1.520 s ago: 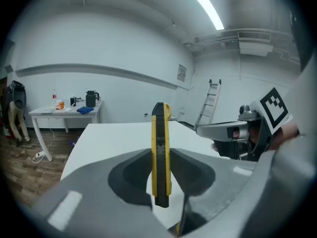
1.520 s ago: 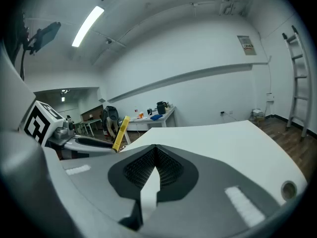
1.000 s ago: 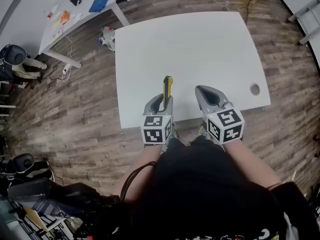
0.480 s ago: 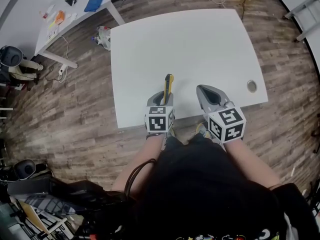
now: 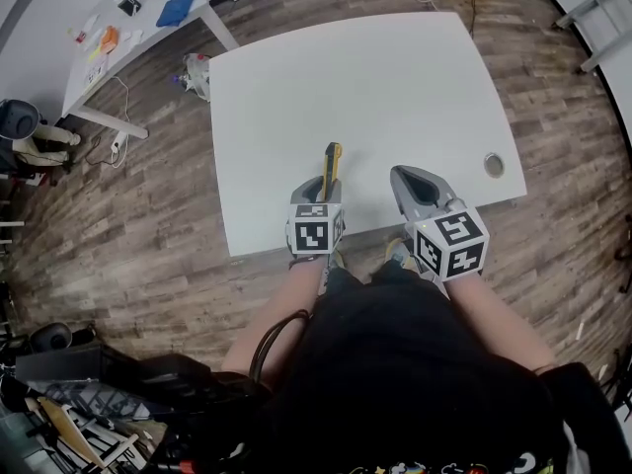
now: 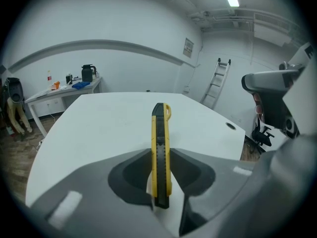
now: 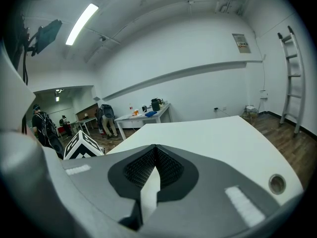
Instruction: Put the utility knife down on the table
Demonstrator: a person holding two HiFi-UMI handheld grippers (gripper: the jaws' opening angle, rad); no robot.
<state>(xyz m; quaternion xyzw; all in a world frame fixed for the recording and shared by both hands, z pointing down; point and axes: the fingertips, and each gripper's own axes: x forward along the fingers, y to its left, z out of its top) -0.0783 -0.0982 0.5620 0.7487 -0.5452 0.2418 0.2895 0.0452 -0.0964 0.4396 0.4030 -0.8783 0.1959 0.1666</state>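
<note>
Knife, yellow/black, was pinched in the L gripper, jaws pressed on both flat sides of the handle. It stood on edge, narrow side up, rear end seated between the jaws and the rest projecting fwd past the tips. In the head view the knife pointed straight away from the person, over the white table, close to its near edge. Whether the knife touched the table top: could not tell.

R gripper was just beside the L, at about the same level along the near edge, the two apart and not touching. Its own view showed the R gripper with jaw tips pressed together and nothing between them; only a thin slit of table showed lower down behind the tips.

Round hole sat in the table near the R-hand near corner, well apart from both grippers; also seen in the R gripper view.

Surroundings: wood floor; side table w/ small items, far L; ladder against the wall.
</note>
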